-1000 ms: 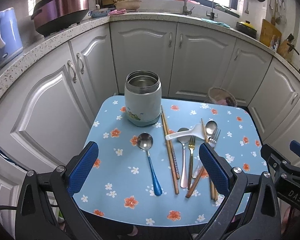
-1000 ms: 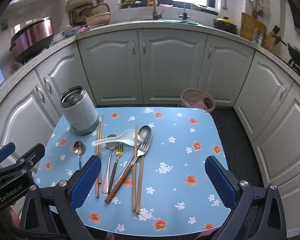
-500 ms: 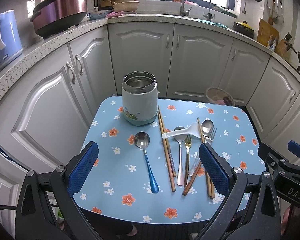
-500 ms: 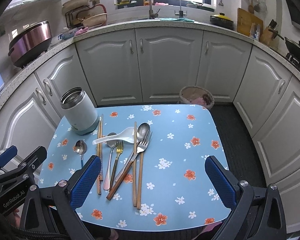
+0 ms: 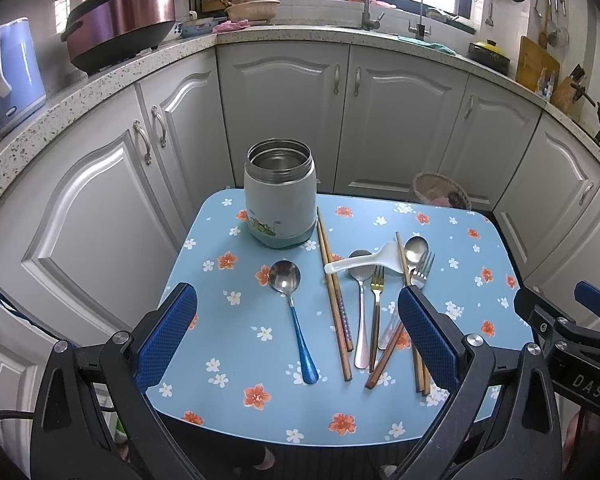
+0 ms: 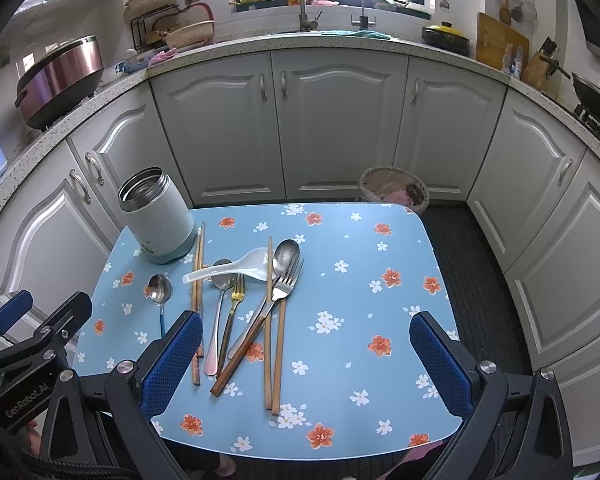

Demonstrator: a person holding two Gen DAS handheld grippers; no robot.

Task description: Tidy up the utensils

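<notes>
I see the utensils lying loose on the blue floral table (image 5: 260, 344), nearly all with their long axis running from the near edge to the far edge, bowls and tines pointing away from me toward the cabinets. The blue spoon (image 5: 294, 312) lies alone on the left, handle toward me, steel bowl just short of the jar (image 5: 279, 194). A pair of chopsticks (image 5: 334, 300) runs beside it, far tips almost touching the jar's base. The white spoon (image 5: 364, 262) is the odd one: it lies crosswise on top of the pile, handle pointing left. Under it are a pink-handled spoon (image 5: 362, 308), a gold fork (image 5: 377, 304), a steel spoon and a steel fork (image 5: 420, 272), plus more chopsticks, one slanting across the others.

The jar stands upright at the far left corner, lid off, pale green with a steel rim.

My left gripper (image 5: 298, 340) hangs over the near edge, fingers spread wide and empty. My right gripper (image 6: 306, 360) is the same, wide apart and holding nothing.

The right view shows the crossed chopsticks (image 6: 274, 332) in full, where the left view hides their near ends behind a finger. It also shows each gripper's body from the other side.
</notes>
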